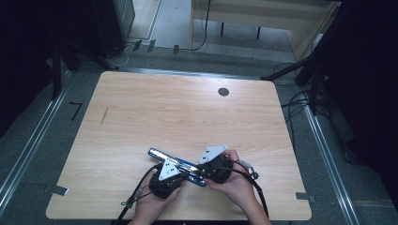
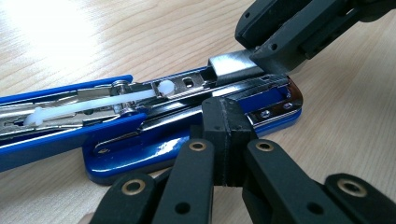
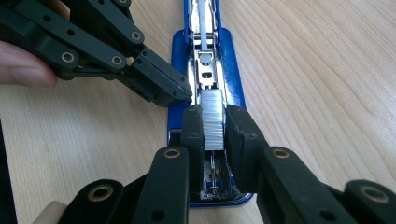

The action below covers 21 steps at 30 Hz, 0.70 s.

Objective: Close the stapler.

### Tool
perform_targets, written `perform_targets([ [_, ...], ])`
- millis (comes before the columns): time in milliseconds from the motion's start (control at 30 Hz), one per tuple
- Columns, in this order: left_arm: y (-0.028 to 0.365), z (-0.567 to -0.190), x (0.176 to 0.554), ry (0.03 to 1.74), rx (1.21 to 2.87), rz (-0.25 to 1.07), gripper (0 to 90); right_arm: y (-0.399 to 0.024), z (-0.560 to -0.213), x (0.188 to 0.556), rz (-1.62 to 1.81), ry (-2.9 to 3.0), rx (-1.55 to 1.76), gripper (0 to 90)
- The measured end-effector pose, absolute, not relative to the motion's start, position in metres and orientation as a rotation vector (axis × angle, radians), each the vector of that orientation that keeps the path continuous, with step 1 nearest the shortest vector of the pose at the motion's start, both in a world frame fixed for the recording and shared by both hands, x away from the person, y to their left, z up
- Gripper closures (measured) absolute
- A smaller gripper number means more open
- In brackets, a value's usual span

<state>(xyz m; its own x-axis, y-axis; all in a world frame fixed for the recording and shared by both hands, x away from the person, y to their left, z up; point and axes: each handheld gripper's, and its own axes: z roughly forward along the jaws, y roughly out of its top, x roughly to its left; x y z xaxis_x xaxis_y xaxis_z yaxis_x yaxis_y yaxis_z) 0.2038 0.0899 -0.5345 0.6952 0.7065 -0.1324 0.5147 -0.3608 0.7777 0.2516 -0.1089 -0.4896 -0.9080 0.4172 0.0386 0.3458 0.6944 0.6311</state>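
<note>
Tools meet over an opened blue stapler (image 1: 177,165) near the front edge of the wooden table (image 1: 178,108) in the high view, where the left tool (image 1: 184,175) and right tool (image 1: 201,171) come at it from opposite sides, the hands close together; the stapler's long axis runs diagonally, from upper left toward lower right. From the left gripper view, the left tool (image 2: 227,140) has its jaws fully closed with nothing between them, their joined tips pressed against the side of the stapler (image 2: 187,140) at its front end, apparently steadying it, while the right tool (image 2: 275,46) reaches in from above onto the metal magazine. From the right gripper view, the right tool (image 3: 215,135) stands narrowed around a strip of staples (image 3: 214,119), a pad on each side, held directly above the open channel of the stapler (image 3: 205,60), whose length runs straight away from the tool; the left tool (image 3: 163,88) touches the blue base from the side. Loading appears under way: the strip lies parallel to the magazine, so the coming move looks like a short drop into the channel.
</note>
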Motion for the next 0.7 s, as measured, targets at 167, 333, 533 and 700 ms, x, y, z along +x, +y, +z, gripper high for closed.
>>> perform_targets([
  [167, 0.0898, -0.5345, 0.2038, 0.935, 2.044, 0.282, 90.0, -0.1103, -0.4885, 0.2521, 1.021, 2.784, 0.629, 79.0],
  [333, 0.0898, -0.5345, 0.2038, 0.935, 2.044, 0.282, 90.0, -0.1110, -0.4883, 0.2522, 1.030, 2.781, 0.635, 80.4],
  [533, 0.0898, -0.5345, 0.2038, 0.935, 2.044, 0.282, 90.0, -0.1108, -0.4889, 0.2525, 1.027, 2.777, 0.630, 79.3],
  [700, 0.0897, -0.5346, 0.2038, 0.936, 2.042, 0.282, 90.0, -0.1147, -0.4858, 0.2529, 1.054, 2.737, 0.662, 83.8],
])
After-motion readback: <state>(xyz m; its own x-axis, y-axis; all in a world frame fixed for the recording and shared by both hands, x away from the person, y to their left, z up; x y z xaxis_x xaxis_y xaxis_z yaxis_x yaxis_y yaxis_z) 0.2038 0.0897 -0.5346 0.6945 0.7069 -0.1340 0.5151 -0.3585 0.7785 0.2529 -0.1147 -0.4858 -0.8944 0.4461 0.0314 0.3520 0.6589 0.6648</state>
